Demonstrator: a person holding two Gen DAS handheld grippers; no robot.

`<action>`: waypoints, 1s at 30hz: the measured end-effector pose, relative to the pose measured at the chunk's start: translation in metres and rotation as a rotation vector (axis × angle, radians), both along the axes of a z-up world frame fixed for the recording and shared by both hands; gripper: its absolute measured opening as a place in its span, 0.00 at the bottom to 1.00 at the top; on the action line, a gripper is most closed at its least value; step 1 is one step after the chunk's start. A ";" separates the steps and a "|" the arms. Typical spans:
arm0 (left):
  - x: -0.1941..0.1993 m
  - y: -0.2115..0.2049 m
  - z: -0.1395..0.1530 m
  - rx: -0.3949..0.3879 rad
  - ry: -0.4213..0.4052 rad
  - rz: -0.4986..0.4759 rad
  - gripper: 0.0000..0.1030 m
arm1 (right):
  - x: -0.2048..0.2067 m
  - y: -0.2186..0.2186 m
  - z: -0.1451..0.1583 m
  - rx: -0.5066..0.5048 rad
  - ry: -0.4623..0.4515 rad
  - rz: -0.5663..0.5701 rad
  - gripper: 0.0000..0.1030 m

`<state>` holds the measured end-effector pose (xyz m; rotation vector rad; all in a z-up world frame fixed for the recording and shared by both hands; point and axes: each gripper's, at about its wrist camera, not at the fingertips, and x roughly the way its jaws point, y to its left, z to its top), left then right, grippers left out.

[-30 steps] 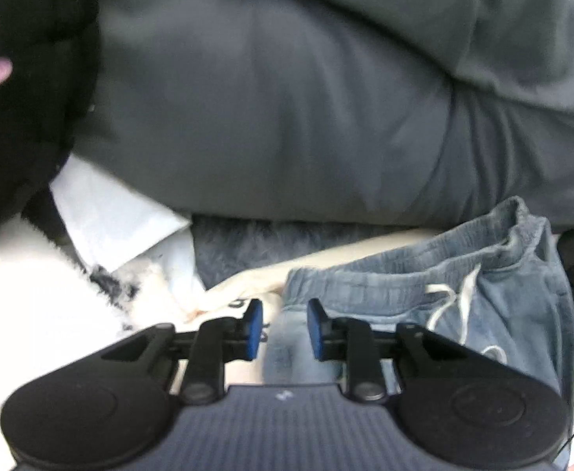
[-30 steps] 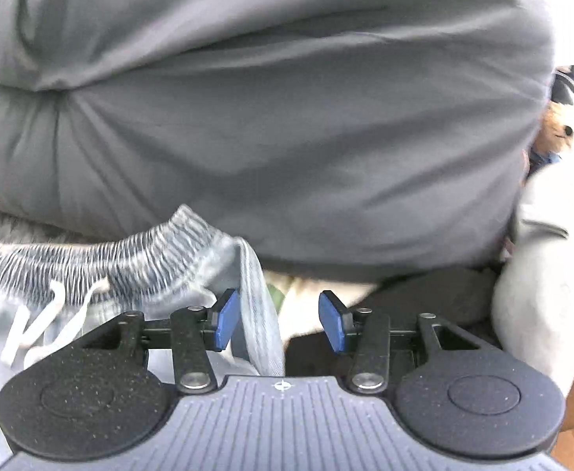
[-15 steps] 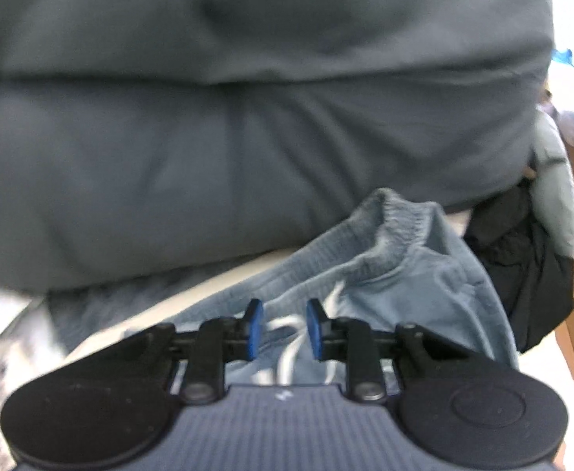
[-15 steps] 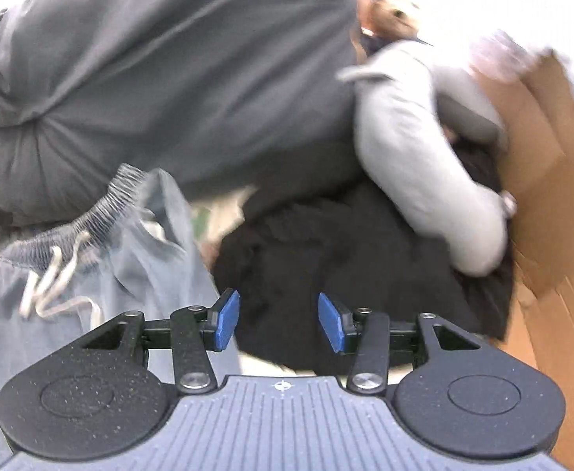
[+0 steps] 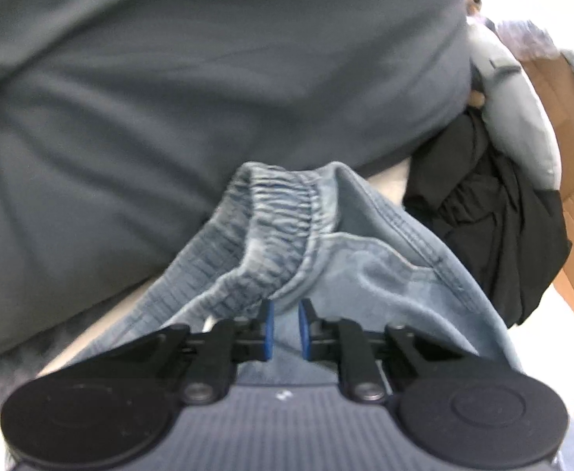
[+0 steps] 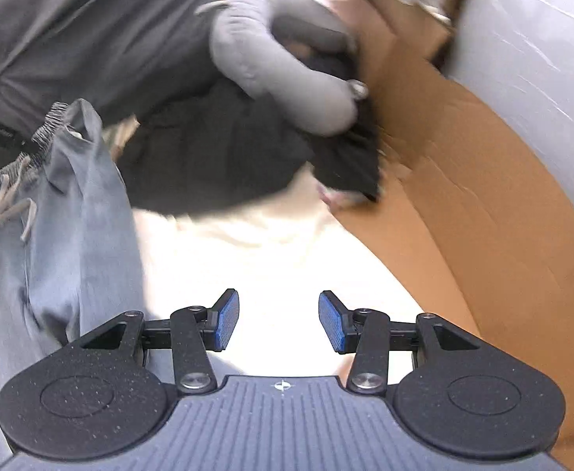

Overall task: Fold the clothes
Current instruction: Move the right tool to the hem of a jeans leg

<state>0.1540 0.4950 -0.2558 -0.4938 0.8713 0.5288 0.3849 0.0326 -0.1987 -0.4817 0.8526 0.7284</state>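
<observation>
Faded blue denim fills the near half of my left view: the light blue drawstring shorts with an elastic waistband [image 5: 287, 216] lie bunched on the pale bed surface [image 5: 389, 180], the ribbed waistband rising to a ridge at the far end. My left gripper [image 5: 285, 327] sits low over that cloth, its jaws narrow and closing, with a fold of the denim running in between the blue pads; whether the pads already press it I cannot tell.

Beyond the waistband's far edge a large dark grey pillow or duvet [image 5: 208, 98] blocks the whole far side. To the right a crumpled black garment [image 5: 483, 216] lies just beside the shorts' right hem, with a light grey padded sleeve-like roll [image 5: 522, 125] on top of it.

My right gripper [image 6: 279, 322] hangs with its jaws about half apart and nothing between them, over a bare, bright patch of bedding [image 6: 267, 259]. That patch is the open room here. It is bounded on the left by the shorts' edge [image 6: 83, 204], on the far side by the black garment [image 6: 216, 157], and on the right by the brown cardboard box wall [image 6: 483, 216].
</observation>
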 end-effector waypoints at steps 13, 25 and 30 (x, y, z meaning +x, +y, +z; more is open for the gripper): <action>0.036 0.021 -0.040 0.015 0.072 0.010 0.07 | -0.065 -0.147 -0.024 -0.015 0.118 -0.352 0.51; 0.064 0.035 -0.051 -0.050 0.162 0.124 0.07 | -0.144 -0.233 -0.053 0.002 0.203 -0.597 0.51; 0.063 0.028 -0.038 -0.070 0.200 0.165 0.07 | -0.173 -0.247 -0.067 0.057 0.232 -0.632 0.51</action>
